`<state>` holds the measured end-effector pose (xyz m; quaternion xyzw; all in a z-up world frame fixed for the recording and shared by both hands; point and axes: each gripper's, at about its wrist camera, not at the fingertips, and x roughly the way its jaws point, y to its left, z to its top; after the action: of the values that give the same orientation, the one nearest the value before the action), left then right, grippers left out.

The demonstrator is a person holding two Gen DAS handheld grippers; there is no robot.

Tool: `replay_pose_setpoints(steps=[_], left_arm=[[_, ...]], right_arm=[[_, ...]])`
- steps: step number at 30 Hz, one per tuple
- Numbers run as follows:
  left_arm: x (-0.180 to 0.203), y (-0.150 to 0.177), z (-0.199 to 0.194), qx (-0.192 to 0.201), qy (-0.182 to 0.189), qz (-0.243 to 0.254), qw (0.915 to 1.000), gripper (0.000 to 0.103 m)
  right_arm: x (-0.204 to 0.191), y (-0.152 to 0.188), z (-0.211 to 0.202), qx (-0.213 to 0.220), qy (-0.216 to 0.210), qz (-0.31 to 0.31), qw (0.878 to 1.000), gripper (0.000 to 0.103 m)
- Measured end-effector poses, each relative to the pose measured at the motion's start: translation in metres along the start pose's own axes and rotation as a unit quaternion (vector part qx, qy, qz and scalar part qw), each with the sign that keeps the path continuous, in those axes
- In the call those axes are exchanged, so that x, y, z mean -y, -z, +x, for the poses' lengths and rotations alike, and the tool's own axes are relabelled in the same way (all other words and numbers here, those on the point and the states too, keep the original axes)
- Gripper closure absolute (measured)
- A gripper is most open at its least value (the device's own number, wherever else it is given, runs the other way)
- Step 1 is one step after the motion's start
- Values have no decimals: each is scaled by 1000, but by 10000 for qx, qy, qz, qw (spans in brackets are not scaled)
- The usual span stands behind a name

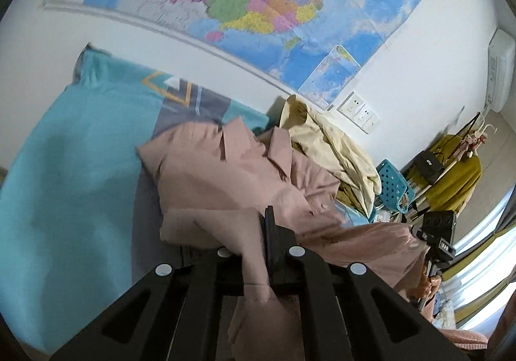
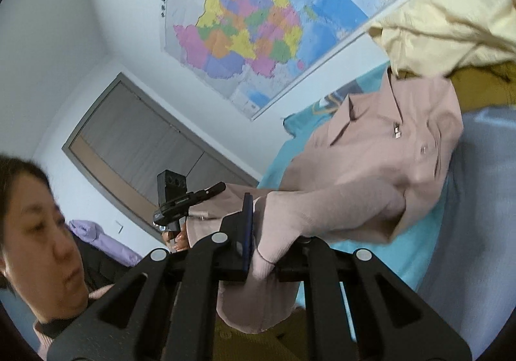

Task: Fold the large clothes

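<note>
A large pink collared garment (image 1: 225,174) lies partly on the teal bed cover (image 1: 80,151), collar toward the wall. Its lower part hangs lifted between both grippers. My left gripper (image 1: 254,232) is shut on a fold of the pink cloth, which drapes over and hides its left finger. In the right wrist view the same garment (image 2: 371,151) stretches from the bed to my right gripper (image 2: 267,232), which is shut on a bunched edge beside its blue pad (image 2: 247,225). The cloth hides the other finger. The left gripper (image 2: 174,196) shows across from it, raised above the bed.
A heap of cream clothing (image 1: 338,141) with olive cloth under it lies by the wall behind the pink garment. A blue perforated chair (image 1: 391,183) and a coat rack (image 1: 458,161) stand at right. A map (image 1: 258,6) hangs on the wall. The person (image 2: 38,232) is close on the left.
</note>
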<state>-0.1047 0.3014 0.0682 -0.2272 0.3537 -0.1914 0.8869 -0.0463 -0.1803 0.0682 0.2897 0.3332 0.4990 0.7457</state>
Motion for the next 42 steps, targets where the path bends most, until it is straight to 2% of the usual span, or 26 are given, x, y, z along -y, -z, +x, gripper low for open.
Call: replay_pose_setpoints(steps=[5, 10, 26, 42], left_arm=[[3, -34, 18, -26, -154, 171, 9997, 99], [4, -60, 34, -66, -338, 294, 9990, 99], [-1, -98, 71, -270, -647, 387, 9968, 99], [-21, -131, 116, -680, -1086, 251, 9914, 99]], right_arm=[[11, -34, 13, 47, 165, 24, 9998, 93], [21, -54, 20, 78, 234, 11, 9997, 93], [49, -94, 40, 101, 539, 180, 9983, 93], [100, -125, 69, -68, 901, 559, 9943, 93]])
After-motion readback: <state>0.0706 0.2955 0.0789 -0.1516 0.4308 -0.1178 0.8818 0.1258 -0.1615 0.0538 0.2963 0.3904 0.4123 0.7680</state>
